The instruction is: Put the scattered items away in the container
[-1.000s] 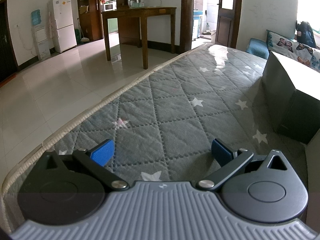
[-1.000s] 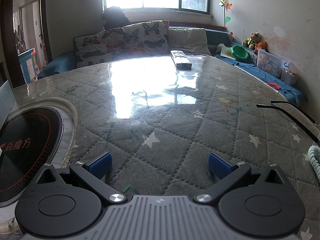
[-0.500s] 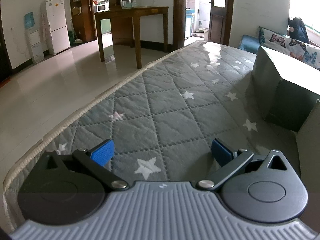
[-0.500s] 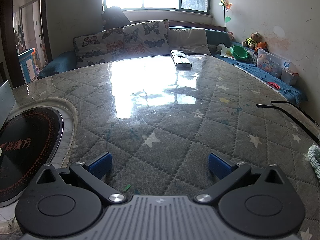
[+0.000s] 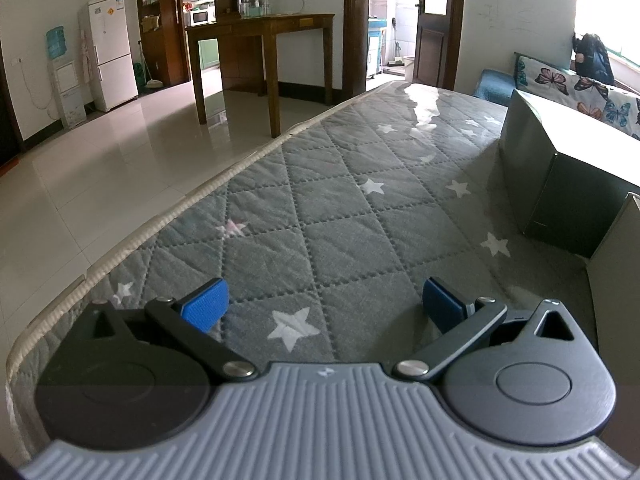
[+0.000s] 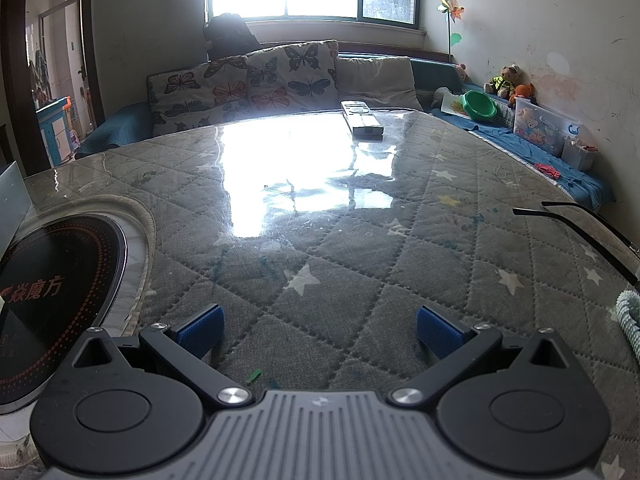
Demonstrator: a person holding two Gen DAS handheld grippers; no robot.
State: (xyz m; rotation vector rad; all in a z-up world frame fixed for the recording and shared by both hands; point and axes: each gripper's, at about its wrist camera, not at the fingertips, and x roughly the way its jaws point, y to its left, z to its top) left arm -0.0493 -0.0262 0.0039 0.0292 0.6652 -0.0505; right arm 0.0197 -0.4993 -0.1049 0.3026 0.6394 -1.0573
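Left gripper [image 5: 322, 306] is hovering over the quilt [image 5: 320, 200], jaws apart, empty; box [image 5: 560, 168] at two o'clock. Right gripper [image 6: 318, 330] is likewise gaping, empty; remote [image 6: 362, 118] at twelve, glasses [image 6: 580, 228] at three.

Pulled the left gripper [image 5: 324, 300] back a little over the quilt [image 5: 340, 208] during the last second, with a slight turn. Now shows whole the white star [image 5: 294, 322] between the fingers, before half hidden under the grey body. Shows more of the cardboard edge [image 5: 616, 280] at the right border. Puts the box [image 5: 560, 168] a bit higher in the left wrist view, and the fridge [image 5: 108, 52] slightly more to the left.
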